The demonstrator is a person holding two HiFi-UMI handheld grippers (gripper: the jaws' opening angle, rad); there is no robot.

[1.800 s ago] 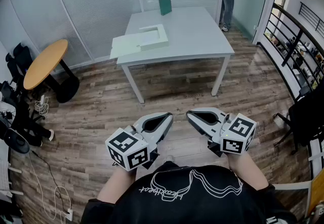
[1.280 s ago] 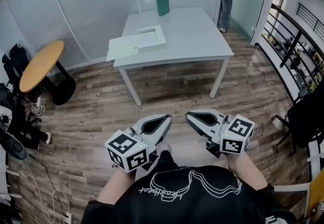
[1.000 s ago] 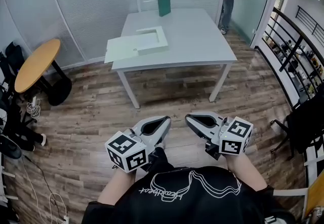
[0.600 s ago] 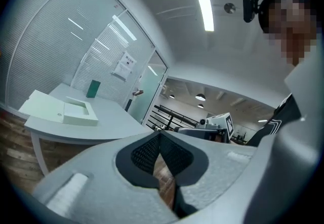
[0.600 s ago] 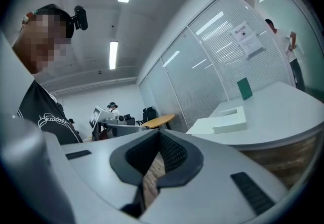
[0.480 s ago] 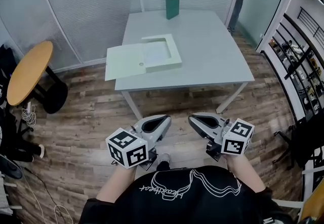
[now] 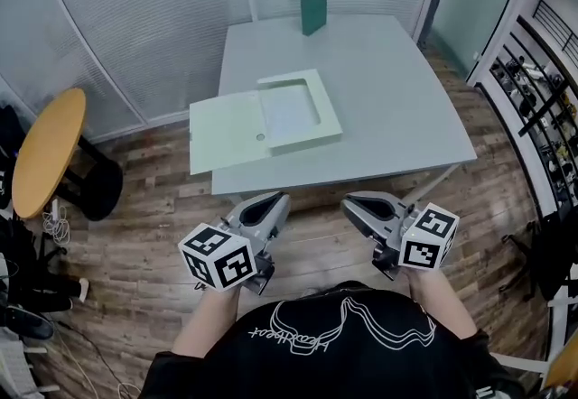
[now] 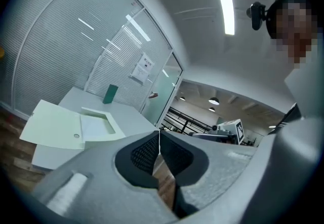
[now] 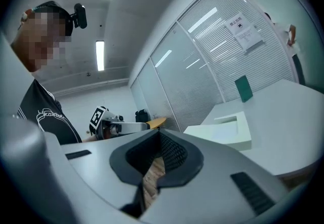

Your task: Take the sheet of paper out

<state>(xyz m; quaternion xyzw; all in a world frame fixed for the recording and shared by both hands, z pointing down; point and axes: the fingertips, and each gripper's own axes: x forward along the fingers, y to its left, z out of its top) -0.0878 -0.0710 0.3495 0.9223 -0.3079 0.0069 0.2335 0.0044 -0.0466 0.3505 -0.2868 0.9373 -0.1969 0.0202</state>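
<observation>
In the head view the left gripper and right gripper hung close to the body, short of the bench. The sheet of paper appeared to lie in an open pale box towards the bench's near left. The left gripper view showed its fingers pressed together on nothing. The right gripper view showed the same, so both likely needed opening before one steadied the box and the other pinched the sheet's edge.
</observation>
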